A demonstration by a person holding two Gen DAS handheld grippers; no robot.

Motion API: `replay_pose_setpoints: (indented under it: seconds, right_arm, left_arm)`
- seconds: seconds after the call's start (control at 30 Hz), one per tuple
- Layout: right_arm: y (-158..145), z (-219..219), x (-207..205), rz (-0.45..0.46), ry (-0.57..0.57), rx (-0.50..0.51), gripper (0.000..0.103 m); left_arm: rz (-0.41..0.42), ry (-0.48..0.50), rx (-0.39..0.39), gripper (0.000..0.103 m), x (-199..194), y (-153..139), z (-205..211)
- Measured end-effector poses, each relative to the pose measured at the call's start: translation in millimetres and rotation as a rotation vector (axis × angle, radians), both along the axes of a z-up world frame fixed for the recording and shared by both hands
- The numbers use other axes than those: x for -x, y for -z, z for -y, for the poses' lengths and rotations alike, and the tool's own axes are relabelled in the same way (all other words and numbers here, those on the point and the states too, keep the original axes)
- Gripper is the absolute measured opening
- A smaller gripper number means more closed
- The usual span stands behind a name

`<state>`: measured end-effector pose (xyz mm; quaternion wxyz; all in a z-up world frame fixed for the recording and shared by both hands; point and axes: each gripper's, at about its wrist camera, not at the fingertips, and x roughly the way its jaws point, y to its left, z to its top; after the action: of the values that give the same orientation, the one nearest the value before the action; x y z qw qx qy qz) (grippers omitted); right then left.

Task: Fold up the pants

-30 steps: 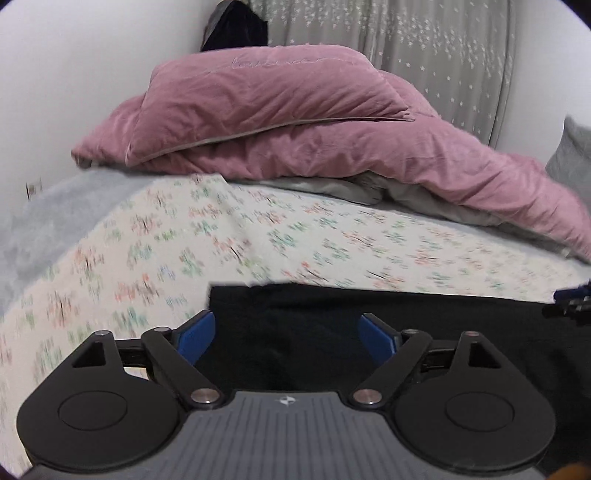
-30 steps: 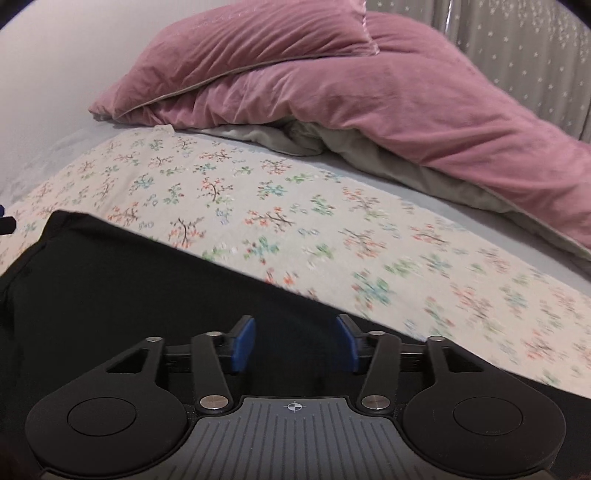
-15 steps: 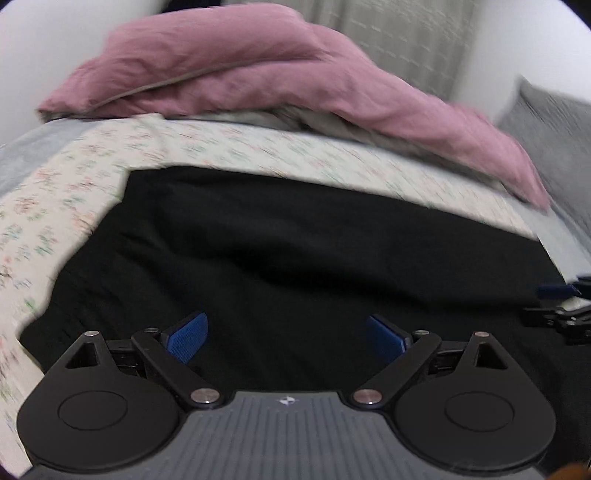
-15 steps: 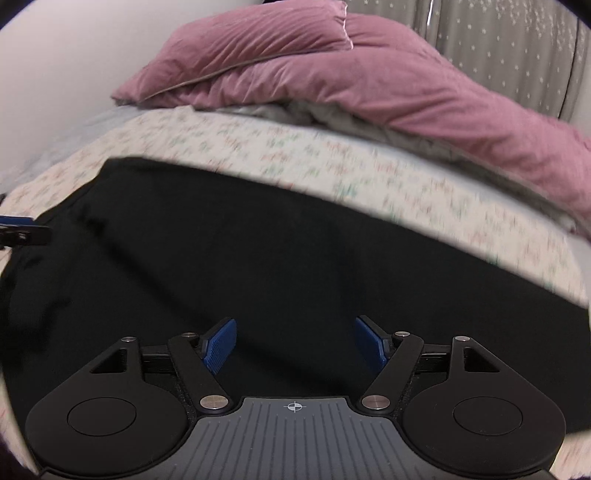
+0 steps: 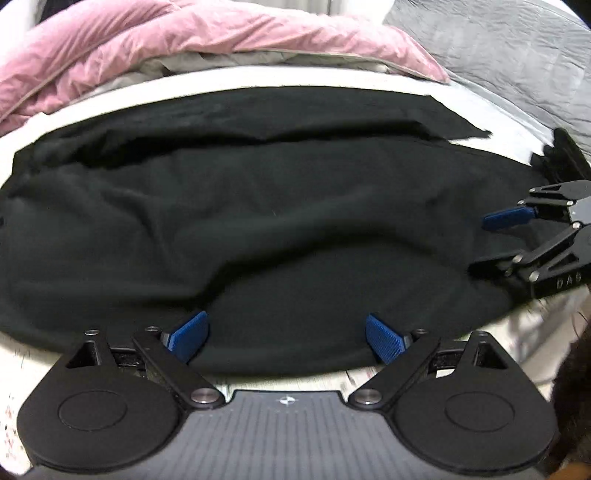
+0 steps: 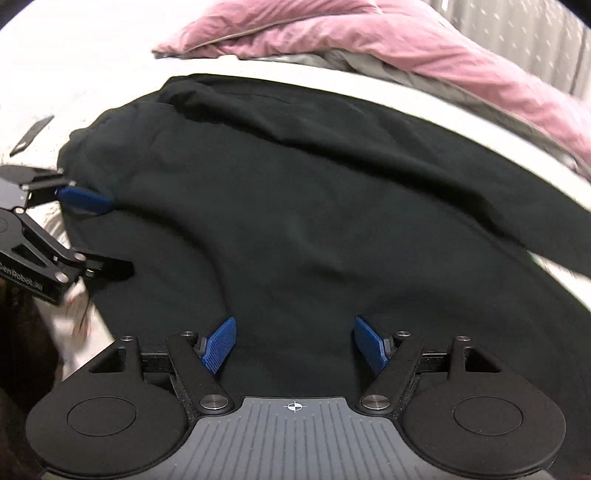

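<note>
Pants [image 5: 280, 206] (black, rumpled) lie across the bed [image 6: 92, 66], left gripper [image 5: 286, 334] and right gripper [image 6: 293, 341] both spread wide.

Left gripper [image 5: 286, 338] jaws spread wide, empty, at the near edge of black pants [image 5: 258, 206] on bed [image 5: 491, 110]. Right gripper [image 5: 491, 243] spread, over the pants' right end. Pink duvet [image 5: 184, 40] at far edge.

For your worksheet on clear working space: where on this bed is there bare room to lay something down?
A bare sheet strip runs between the black pants and the pink duvet. More bare sheet lies beyond the pants' far left corner. The middle is crowded with pants.
</note>
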<state>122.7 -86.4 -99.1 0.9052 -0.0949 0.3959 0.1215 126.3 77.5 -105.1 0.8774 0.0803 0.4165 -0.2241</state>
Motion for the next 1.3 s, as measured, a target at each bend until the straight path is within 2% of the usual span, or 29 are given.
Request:
replay_pose_setpoints:
  seconds: [0.13, 0.23, 0.3, 0.4, 0.57, 0.7, 0.83, 0.93, 1.03, 1.1, 1.3]
  right_arm:
    - [-1, 41, 30, -0.052, 0.063, -0.031, 0.073]
    - [-3, 62, 45, -0.089, 0.116, -0.031, 0.073]
    - [-8, 64, 50, -0.107, 0.157, 0.011, 0.074]
    - [-18, 61, 55, -0.104, 0.180, 0.021, 0.074]
    - [-35, 53, 40, -0.072, 0.173, -0.029, 0.074]
    - [-59, 33, -5, -0.034, 0.142, -0.051, 0.077]
    - [-77, 8, -63, 0.025, 0.080, -0.042, 0.082]
    - [-79, -11, -116, 0.036, 0.041, -0.037, 0.085]
    - [-77, -32, -173, 0.039, 0.000, -0.047, 0.085]
    - [-73, -45, -211, 0.033, -0.040, -0.052, 0.085]
    - [-63, -83, -315, 0.012, -0.128, -0.011, 0.086]
  left_arm:
    - [-0.070, 0.099, -0.060, 0.099, 8, -3, 3]
    - [-0.090, 0.129, -0.101, 0.098, 14, -8, 4]
    - [-0.096, 0.125, -0.069, 0.096, 12, -17, 0]
    - [-0.081, 0.060, 0.029, 0.096, 0, -33, -6]
    - [0.023, -0.113, 0.094, 0.101, -45, -59, -11]
    - [0.049, -0.248, 0.147, 0.103, -100, -72, -27]
    - [0.053, -0.372, 0.143, 0.103, -149, -61, -45]
    - [0.063, -0.459, 0.154, 0.103, -175, -48, -58]
    - [0.040, -0.532, 0.177, 0.103, -194, -46, -73]
    - [0.045, -0.538, 0.208, 0.103, -204, -50, -83]
    - [0.012, -0.614, 0.215, 0.103, -216, -45, -105]
